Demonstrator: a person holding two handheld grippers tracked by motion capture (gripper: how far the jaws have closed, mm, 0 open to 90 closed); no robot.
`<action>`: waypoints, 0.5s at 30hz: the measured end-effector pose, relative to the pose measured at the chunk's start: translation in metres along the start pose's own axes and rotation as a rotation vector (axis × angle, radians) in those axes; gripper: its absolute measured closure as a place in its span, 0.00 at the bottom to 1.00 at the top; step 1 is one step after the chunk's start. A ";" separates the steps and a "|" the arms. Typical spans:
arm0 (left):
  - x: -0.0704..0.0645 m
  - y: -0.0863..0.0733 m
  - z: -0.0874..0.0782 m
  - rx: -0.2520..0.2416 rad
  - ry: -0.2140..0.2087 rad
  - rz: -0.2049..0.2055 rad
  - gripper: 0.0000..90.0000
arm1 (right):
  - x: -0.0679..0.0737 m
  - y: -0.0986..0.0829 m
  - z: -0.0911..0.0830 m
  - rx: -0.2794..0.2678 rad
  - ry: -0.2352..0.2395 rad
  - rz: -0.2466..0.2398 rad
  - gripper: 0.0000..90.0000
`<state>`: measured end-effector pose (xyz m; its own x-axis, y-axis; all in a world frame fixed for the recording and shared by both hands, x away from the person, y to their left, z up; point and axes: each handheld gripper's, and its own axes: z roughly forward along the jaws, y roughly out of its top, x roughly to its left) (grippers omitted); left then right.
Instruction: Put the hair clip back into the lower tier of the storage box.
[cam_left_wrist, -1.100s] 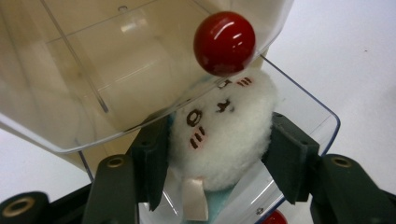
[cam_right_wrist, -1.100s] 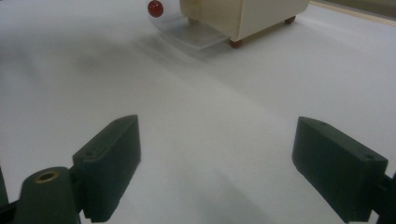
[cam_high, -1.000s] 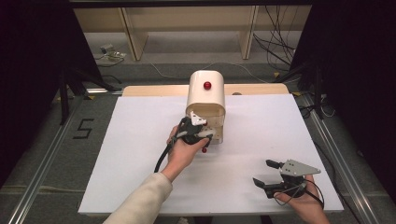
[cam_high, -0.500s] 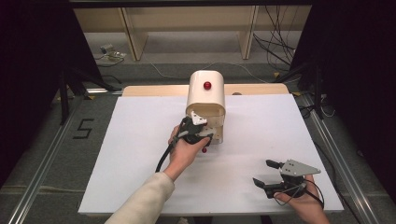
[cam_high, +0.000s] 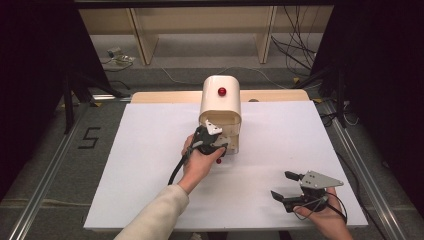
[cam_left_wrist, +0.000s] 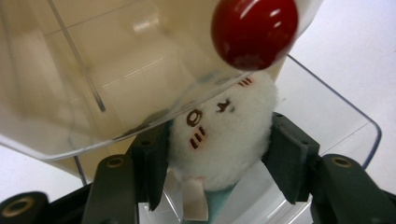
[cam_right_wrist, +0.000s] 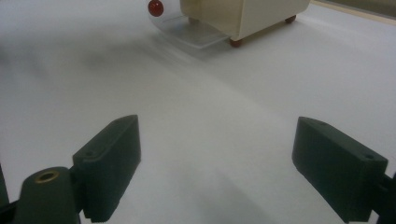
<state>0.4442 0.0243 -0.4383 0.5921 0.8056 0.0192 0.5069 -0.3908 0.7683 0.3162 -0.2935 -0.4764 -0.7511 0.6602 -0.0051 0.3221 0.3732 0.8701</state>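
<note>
A cream box (cam_high: 220, 102) with a red knob (cam_high: 221, 91) on top stands at the middle of the white table (cam_high: 145, 150). Its clear door (cam_left_wrist: 93, 84), with its own red knob (cam_left_wrist: 254, 30), hangs open at the front. My left gripper (cam_high: 220, 146) is at the box's opening, shut on a small white plush toy (cam_left_wrist: 224, 135) with a drawn face, which sits between its pads (cam_left_wrist: 152, 163) under the clear door. My right gripper (cam_high: 284, 186) rests open near the table's front right, nothing between its fingers (cam_right_wrist: 112, 158). From there the box (cam_right_wrist: 243, 14) and door knob (cam_right_wrist: 155, 7) show far off.
A wooden board (cam_high: 165, 96) lies under the table sheet's far edge. Beyond it are shelf legs (cam_high: 142, 35) and cables (cam_high: 295, 45) on the floor. Metal rails (cam_high: 55, 165) run along both sides of the table. A "5" (cam_high: 89, 137) is marked on the floor at left.
</note>
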 end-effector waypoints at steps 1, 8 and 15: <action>0.000 0.000 0.001 -0.004 0.002 -0.003 0.50 | 0.000 0.000 0.000 0.001 0.000 0.001 0.18; -0.001 -0.001 0.003 0.007 0.012 0.007 0.50 | 0.000 0.000 0.000 -0.001 0.000 -0.002 0.18; -0.001 -0.002 0.005 0.007 0.033 0.014 0.50 | 0.000 0.000 0.000 0.002 0.000 0.000 0.18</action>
<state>0.4456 0.0218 -0.4427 0.5783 0.8142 0.0511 0.5032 -0.4054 0.7632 0.3160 -0.2934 -0.4764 -0.7509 0.6604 -0.0048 0.3236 0.3742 0.8690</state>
